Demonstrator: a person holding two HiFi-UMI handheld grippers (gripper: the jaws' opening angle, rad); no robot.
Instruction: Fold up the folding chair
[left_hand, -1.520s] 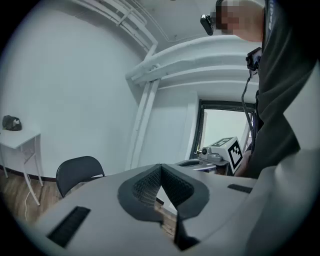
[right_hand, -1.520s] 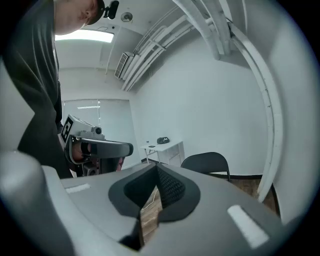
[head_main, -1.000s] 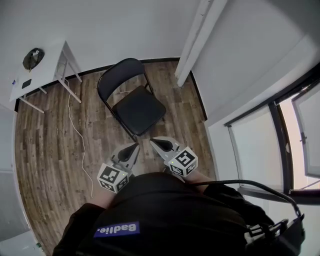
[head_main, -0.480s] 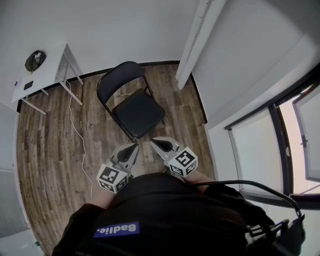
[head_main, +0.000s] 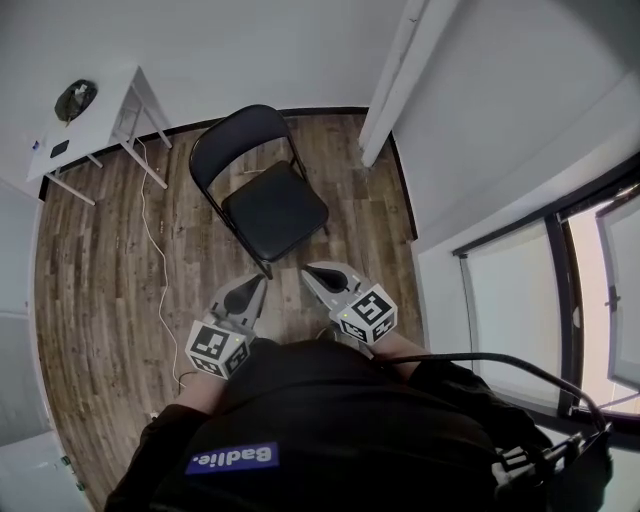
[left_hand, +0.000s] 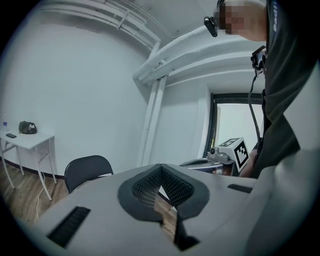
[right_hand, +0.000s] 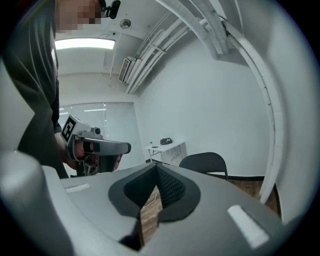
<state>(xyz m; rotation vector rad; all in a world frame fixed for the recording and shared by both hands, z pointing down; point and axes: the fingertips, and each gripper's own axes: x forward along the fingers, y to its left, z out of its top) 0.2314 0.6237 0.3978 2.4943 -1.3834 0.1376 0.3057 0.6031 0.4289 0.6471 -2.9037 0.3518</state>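
The left gripper (head_main: 257, 283) and right gripper (head_main: 309, 270) have edged closer to the chair (head_main: 275, 210), jaws clenched on nothing. The chair stands open on the floor (head_main: 100, 280), so folding has not begun.

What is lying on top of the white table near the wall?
On the white table lie a dark rounded bundle and a small flat dark thing. What they are is too small to tell; the tabletop under the bundle is covered.
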